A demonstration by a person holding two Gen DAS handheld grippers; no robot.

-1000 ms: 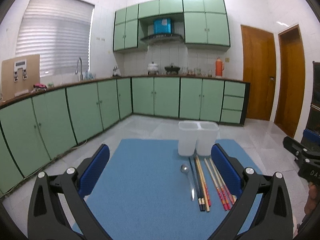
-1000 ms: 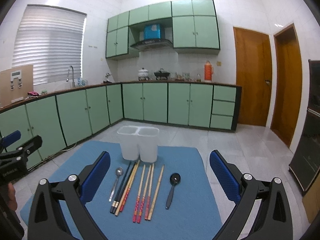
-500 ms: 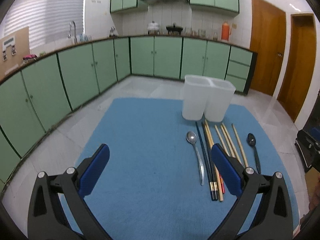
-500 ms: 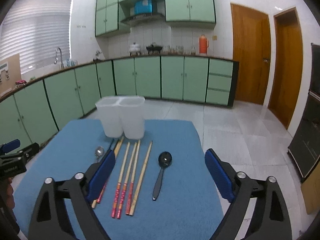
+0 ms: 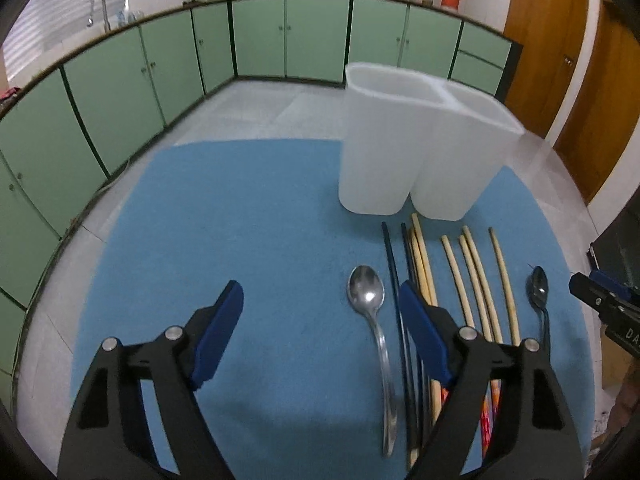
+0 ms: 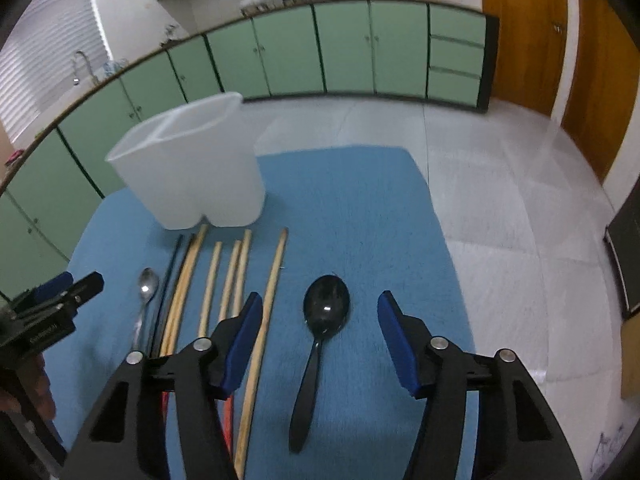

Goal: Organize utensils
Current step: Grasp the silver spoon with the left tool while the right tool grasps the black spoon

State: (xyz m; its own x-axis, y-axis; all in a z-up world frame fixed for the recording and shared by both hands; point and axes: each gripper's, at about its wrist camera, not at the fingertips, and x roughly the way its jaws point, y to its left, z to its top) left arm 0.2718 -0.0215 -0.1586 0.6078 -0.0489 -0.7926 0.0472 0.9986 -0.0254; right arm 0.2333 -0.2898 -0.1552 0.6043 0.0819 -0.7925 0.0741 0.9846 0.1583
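Note:
A white two-compartment holder stands on a blue mat. In front of it lie a silver spoon, black chopsticks, several wooden chopsticks and a black spoon. My left gripper is open and empty, low over the mat, its right finger over the black chopsticks. My right gripper is open, its fingers on either side of the black spoon's bowl.
Green cabinets run along the far walls under a counter with a sink tap. Wooden doors are at the right. Pale floor tiles surround the mat.
Both grippers have moved down and forward toward the utensils. The right gripper now straddles the black spoon; the left has come close beside the silver spoon.

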